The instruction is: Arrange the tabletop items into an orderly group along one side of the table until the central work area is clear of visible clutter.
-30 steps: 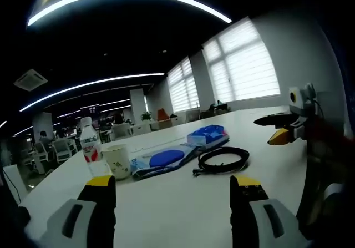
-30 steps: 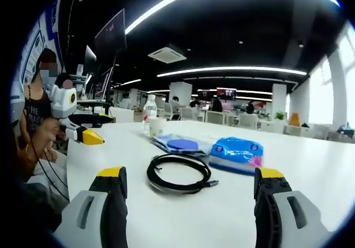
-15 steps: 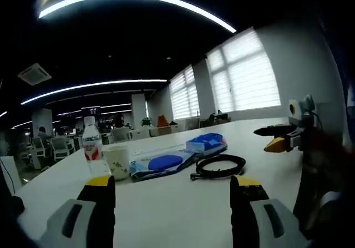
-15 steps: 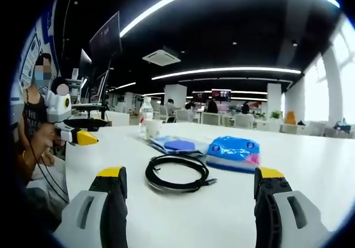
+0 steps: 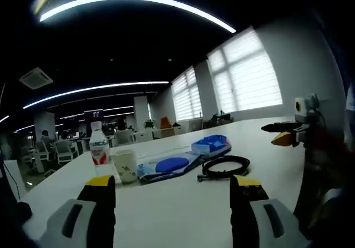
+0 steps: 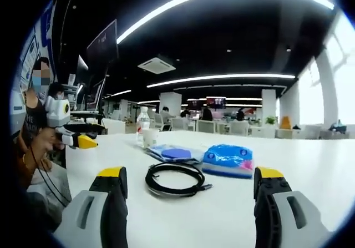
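On the white table lie a coiled black cable, a blue packet and a flat blue-and-white pack. A paper cup and a clear bottle with a red label stand to their left. My left gripper is open above the near table, short of them. In the right gripper view the cable, blue packet, flat pack, cup and bottle lie ahead of my open right gripper. Nothing is held.
The right gripper comes in at the right edge of the left gripper view. The left gripper, held by a person's hand, shows at the left of the right gripper view. Office chairs, desks and window blinds stand beyond the table.
Both views have tipped down towards the table level, so the items sit a bit differently in the picture. The items themselves have not moved, and both grippers stay open.
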A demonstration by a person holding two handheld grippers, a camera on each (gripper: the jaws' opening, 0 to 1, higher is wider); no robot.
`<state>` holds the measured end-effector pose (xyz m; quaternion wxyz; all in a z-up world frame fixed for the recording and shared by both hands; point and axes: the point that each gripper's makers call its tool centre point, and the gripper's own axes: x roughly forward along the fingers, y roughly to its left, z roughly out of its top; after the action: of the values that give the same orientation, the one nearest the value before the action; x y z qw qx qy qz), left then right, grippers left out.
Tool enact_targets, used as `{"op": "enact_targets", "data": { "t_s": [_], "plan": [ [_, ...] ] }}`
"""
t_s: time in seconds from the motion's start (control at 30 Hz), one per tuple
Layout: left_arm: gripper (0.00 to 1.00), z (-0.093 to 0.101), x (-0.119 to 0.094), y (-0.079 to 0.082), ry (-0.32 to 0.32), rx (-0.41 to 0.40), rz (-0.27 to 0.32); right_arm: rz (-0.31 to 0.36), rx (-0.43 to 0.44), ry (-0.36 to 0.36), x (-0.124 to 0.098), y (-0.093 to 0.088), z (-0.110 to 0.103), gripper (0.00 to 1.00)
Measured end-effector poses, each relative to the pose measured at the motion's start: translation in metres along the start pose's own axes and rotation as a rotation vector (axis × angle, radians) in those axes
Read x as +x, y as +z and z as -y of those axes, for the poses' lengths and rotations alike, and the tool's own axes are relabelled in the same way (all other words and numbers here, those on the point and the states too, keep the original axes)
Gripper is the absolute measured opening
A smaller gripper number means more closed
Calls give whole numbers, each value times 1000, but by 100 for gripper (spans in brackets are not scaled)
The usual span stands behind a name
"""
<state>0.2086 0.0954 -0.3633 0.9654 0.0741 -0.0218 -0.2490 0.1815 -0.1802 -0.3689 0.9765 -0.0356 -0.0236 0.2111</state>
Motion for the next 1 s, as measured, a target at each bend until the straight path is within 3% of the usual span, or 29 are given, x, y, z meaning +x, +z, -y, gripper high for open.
{"op": "enact_targets", "data": {
  "t_s": [0.13, 0.87, 1.0],
  "plan": [
    [84, 2, 1, -2, 0, 12, -15, 9, -12, 24, 0, 1, -6, 91],
    [83, 1, -3, -5, -3, 15, -29, -10, 4, 10, -2, -6, -4, 89],
    [83, 3, -3, -5, -10, 24, -24, -1, 0, 32, -2, -5, -9, 83]
  ]
}}
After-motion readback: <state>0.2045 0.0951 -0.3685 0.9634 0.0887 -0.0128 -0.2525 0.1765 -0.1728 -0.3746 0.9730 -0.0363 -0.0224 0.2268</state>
